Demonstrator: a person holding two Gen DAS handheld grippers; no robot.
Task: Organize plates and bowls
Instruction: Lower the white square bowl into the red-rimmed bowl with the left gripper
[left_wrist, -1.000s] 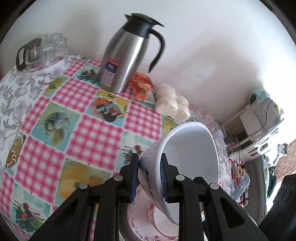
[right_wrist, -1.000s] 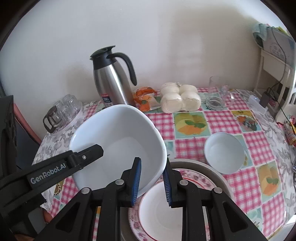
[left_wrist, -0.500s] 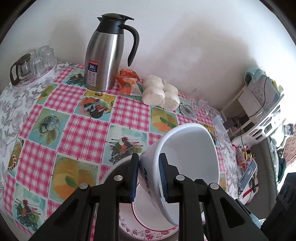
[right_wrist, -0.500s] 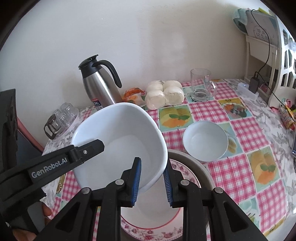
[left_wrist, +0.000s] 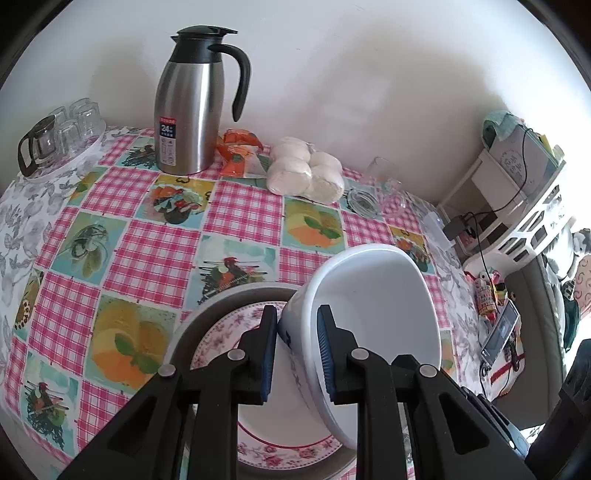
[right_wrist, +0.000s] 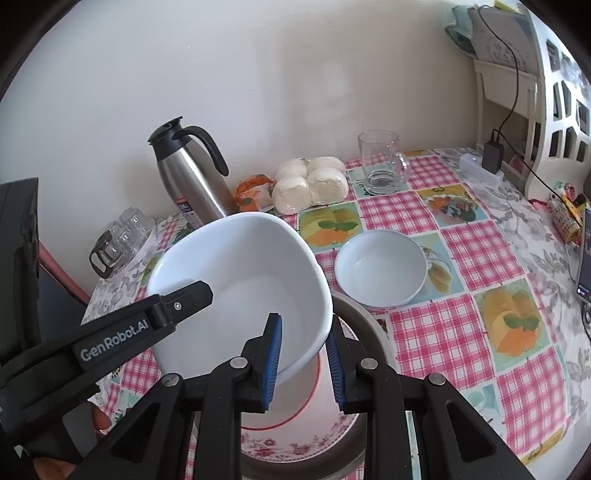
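- The big bowl is plain white, deep and rounded, tilted, held above a flowered plate that sits in a grey dish, low in the middle of both frames.
- The left hand-held gripper pinches the big bowl's wall, one pad inside, one outside, showing blue lettering.
- The right hand-held gripper is narrow, straddling the opposite rim; whether both pads press it I cannot tell.
- Only the right view shows a small white bowl on the worktop, right of centre, and a hand at lower left.
- Only the left view shows the big bowl's outside wall.
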